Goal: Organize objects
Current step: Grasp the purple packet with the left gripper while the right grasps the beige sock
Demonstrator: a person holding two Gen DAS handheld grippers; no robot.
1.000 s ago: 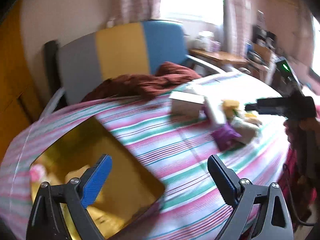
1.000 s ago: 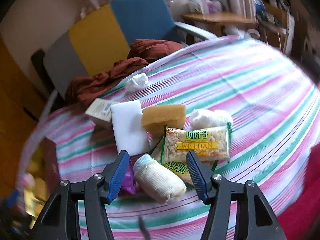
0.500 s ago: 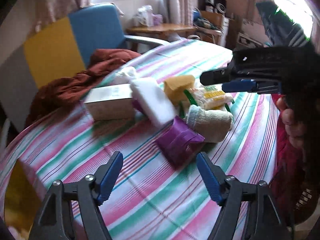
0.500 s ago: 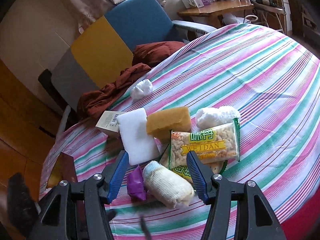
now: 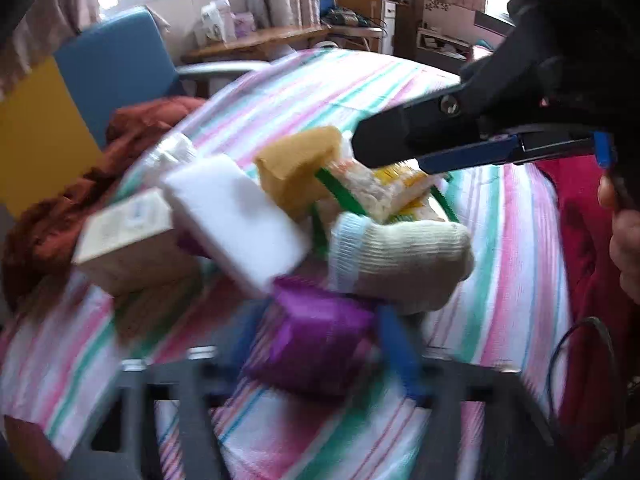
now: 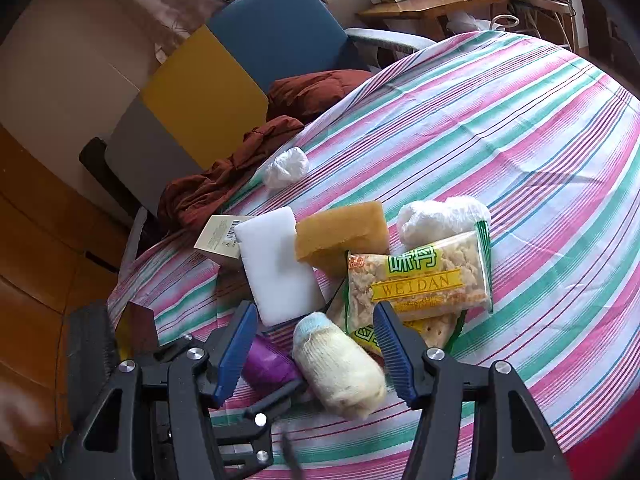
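Left wrist: sock (image 5: 400, 260) beside pouch (image 5: 316, 344) (purple)

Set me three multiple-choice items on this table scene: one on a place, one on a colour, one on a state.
1. Where is the purple packet?
A. on the chair
B. between the left claw's fingers
C. atop the snack bag

2. What colour is the sponge?
A. mustard yellow
B. green
C. black

3. How is the right claw?
A. shut on the sponge
B. shut on a box
C. open

Answers:
1 B: the blue fingers flank it, and the jaws have just been closing around it.
2 A: it shows mustard beside the white block.
3 C: its fingers stand apart and press nothing.
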